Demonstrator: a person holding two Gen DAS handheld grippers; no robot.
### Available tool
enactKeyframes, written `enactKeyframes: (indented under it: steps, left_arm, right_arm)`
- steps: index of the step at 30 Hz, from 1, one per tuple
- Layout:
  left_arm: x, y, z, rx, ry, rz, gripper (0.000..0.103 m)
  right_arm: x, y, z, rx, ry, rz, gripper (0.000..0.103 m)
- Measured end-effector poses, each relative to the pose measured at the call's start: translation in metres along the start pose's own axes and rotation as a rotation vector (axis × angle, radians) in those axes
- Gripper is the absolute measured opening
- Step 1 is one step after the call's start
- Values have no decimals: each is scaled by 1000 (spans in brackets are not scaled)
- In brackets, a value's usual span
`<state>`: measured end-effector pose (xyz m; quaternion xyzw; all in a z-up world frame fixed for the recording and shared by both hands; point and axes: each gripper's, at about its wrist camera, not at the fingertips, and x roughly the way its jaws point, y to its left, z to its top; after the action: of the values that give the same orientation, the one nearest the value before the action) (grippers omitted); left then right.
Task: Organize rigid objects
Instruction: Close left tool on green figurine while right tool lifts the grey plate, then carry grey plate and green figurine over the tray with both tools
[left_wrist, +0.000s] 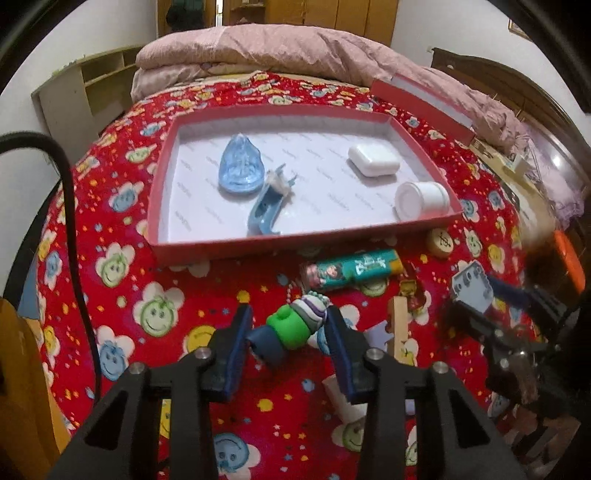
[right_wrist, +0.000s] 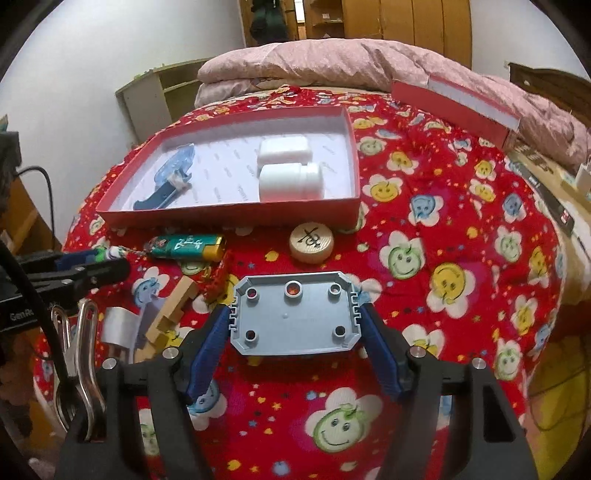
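My left gripper (left_wrist: 288, 328) is shut on a small green, white and blue toy figure (left_wrist: 291, 326) with a bead chain, just above the red bedspread. In the right wrist view the same gripper (right_wrist: 92, 266) shows at the left edge. A flat grey plastic plate (right_wrist: 295, 317) with round holes is held by its two short sides in my right gripper (right_wrist: 295, 319). Ahead lies a shallow red tray (left_wrist: 295, 238) with a white lining. It holds a clear blue drop-shaped piece (left_wrist: 242, 170), a blue clip (left_wrist: 267, 206), a white case (left_wrist: 373, 160) and a white jar (left_wrist: 421, 199).
Loose on the bedspread in front of the tray (right_wrist: 229, 214) lie a teal lighter (right_wrist: 188, 247), a round wooden game piece (right_wrist: 311, 240), a wooden block (right_wrist: 170, 314) and a metal carabiner (right_wrist: 81, 350). The tray's lid (left_wrist: 421, 99) leans on a pink quilt behind.
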<state>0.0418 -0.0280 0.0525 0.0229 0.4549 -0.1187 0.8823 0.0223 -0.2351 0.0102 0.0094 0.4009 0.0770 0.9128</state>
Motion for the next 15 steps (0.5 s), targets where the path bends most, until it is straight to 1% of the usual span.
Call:
enactKeyframes:
  steps: [4,8,12,15]
  left_arm:
    - [-5,4,6,-31,-16,-27,42]
    - [-11,7,12,-22,-40,-4,42]
    - [-17,14,27,-42,-81,-6,42]
    - [-19,16,35,-37,-101,7,42]
  right_arm:
    - [-5,0,9,0,-15,14,71]
    - [-11,1,16,-15,-36,31,71]
    - [-15,2,30,-20,-59,42,71]
    - [-17,3,39,-22,-78,54,71]
